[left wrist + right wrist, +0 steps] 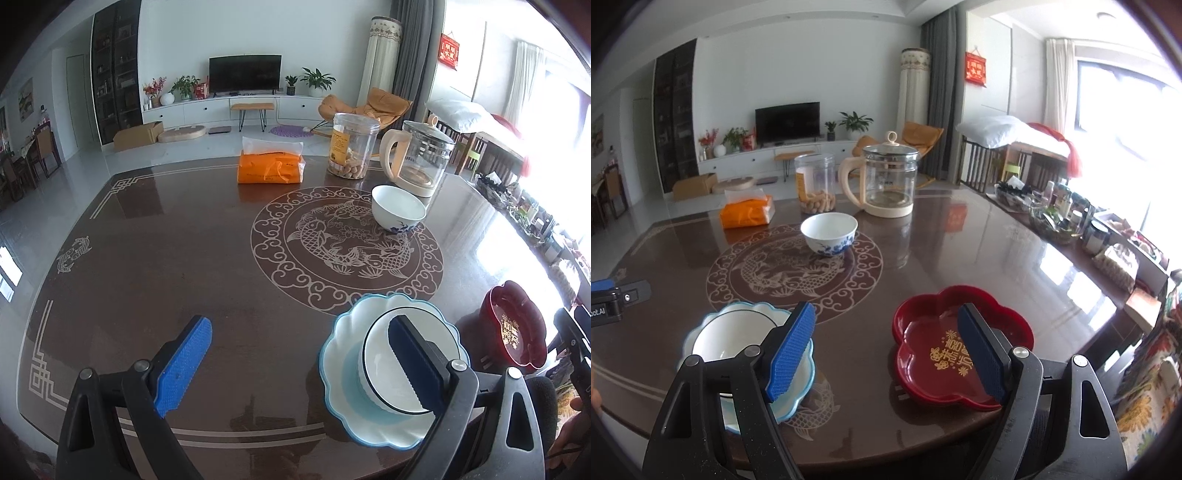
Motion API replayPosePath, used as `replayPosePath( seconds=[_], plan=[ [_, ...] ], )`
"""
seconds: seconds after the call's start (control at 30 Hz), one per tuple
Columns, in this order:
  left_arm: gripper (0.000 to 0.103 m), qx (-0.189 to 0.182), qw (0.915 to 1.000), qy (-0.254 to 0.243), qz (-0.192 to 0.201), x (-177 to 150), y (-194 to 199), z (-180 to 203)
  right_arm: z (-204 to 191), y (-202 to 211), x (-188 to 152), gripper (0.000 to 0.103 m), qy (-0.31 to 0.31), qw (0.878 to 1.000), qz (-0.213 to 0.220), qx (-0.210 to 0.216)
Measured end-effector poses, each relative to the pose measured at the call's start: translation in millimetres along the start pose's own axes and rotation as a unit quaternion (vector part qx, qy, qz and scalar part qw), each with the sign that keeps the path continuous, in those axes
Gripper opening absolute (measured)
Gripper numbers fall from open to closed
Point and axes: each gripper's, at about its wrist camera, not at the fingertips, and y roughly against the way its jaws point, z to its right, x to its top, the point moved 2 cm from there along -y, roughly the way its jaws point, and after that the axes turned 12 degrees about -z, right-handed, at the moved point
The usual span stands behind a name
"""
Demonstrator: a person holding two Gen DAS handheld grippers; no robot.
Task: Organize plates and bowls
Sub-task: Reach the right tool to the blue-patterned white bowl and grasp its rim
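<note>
A white bowl with a dark rim sits in a scalloped light-blue plate near the table's front edge. My left gripper is open; its right finger hangs over that bowl, touching or not I cannot tell, and its left finger is over bare table. A red flower-shaped plate lies to the right. My right gripper is open above the gap between the red plate and the blue plate, holding nothing. A blue-and-white porcelain bowl stands alone further back, also visible in the left wrist view.
At the back of the dark patterned table stand an orange tissue pack, a clear snack jar and a glass kettle. A cluttered side counter runs along the right.
</note>
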Motion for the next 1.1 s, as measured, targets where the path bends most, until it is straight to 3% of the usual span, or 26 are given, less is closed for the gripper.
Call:
replayPosePath(
  seconds=[0.23, 0.53, 0.7, 0.83, 1.1],
  plan=[
    [0.096, -0.009, 0.9999, -0.009, -0.003, 9.4, -4.1, 3.7, 8.7, -4.1, 8.4, 0.082, -0.003, 0.999, 0.011, 0.039],
    [0.096, -0.013, 0.9993, -0.034, -0.006, 44.6, -8.8, 9.0, 13.3, -16.7, 28.9, 0.082, 0.002, 0.996, 0.004, 0.085],
    [0.096, 0.003, 0.9978, -0.063, -0.02, 73.9, -26.9, 19.4, 6.2, -45.3, 46.7, 0.082, 0.022, 0.988, -0.056, 0.141],
    [0.096, 0.004, 0.9957, -0.08, -0.047, 107.7, -49.8, 28.2, 7.5, -75.2, 65.6, 0.082, 0.015, 0.982, -0.105, 0.155],
    [0.096, 0.001, 0.9904, -0.071, -0.119, 183.2, -130.7, 49.4, 31.2, -157.6, 128.4, 0.082, -0.081, 0.96, -0.202, 0.174]
  ],
)
